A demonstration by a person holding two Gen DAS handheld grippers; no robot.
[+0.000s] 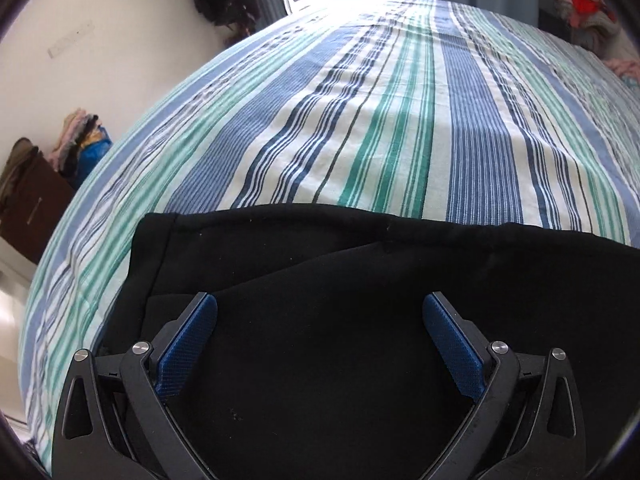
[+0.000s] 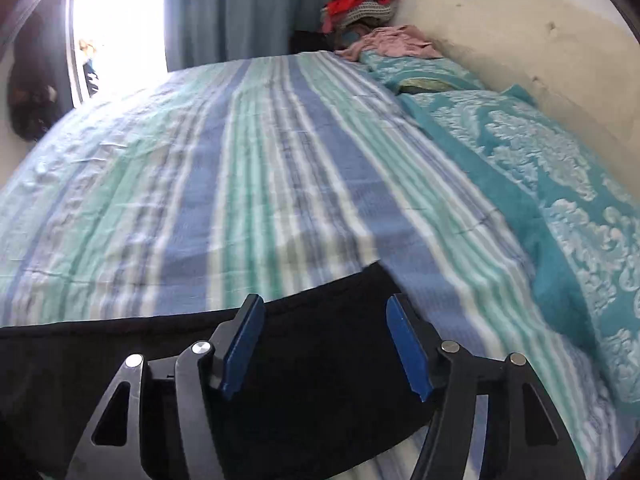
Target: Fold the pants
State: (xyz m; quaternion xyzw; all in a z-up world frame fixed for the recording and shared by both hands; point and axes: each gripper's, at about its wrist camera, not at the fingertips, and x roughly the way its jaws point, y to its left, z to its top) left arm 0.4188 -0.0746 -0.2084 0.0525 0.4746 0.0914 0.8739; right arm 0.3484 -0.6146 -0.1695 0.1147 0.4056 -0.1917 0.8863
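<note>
Black pants (image 1: 320,280) lie flat on the striped bed sheet (image 1: 360,120), with one layer folded over another near their left end. My left gripper (image 1: 320,304) is open wide and hovers over the pants, holding nothing. In the right wrist view the pants (image 2: 320,360) show as a black band at the bottom, ending near the right finger. My right gripper (image 2: 324,308) is open above the pants' right end, empty.
A teal patterned blanket (image 2: 540,180) lies along the bed's right side by the cream wall. Piled clothes (image 2: 360,4) sit at the far corner. A brown cabinet (image 1: 28,204) stands left of the bed. A bright doorway is beyond.
</note>
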